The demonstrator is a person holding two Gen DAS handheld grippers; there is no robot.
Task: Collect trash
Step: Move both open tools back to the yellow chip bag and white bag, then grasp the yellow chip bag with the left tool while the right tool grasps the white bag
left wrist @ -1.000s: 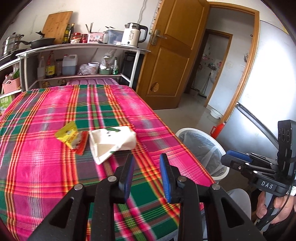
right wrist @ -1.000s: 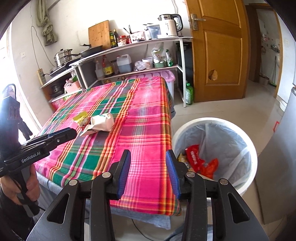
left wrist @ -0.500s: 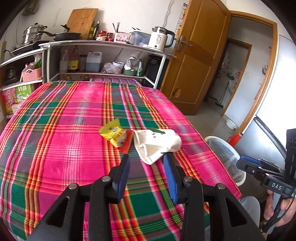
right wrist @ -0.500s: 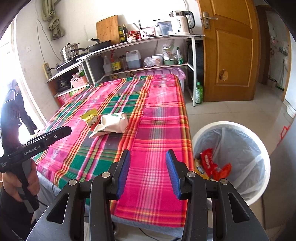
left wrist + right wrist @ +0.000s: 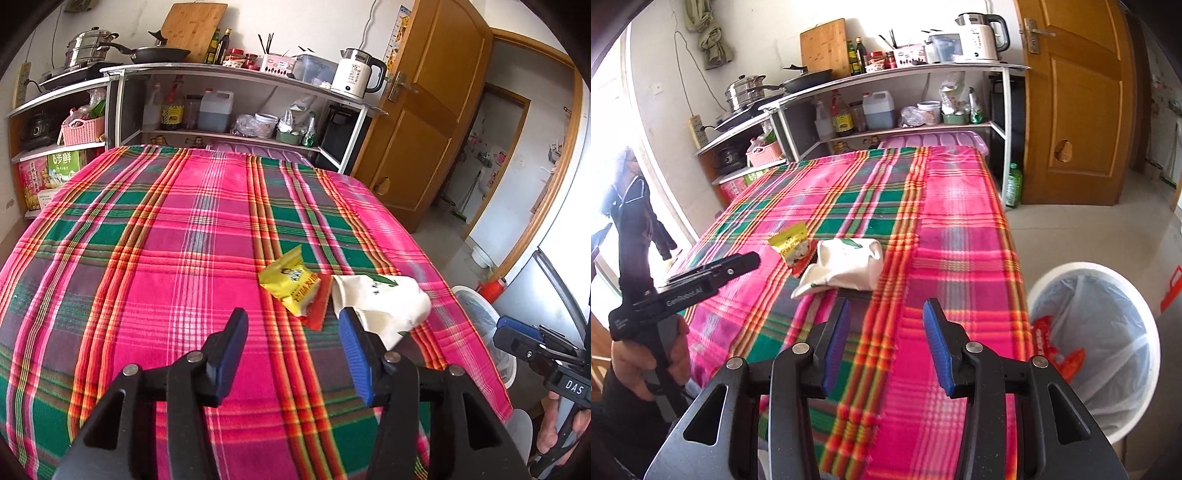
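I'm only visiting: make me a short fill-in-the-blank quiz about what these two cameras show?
1. The yellow snack packet lies beside a crumpled ____ bag.
2. Both the left gripper and the right gripper are ____.
3. The bin stands on the ____ beside the table.

Missing words: white; open; floor

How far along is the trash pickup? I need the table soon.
Done: red wrappers lie in the white bin. In hand: nothing; left gripper and right gripper are open. Left: the yellow packet and white bag on the table.
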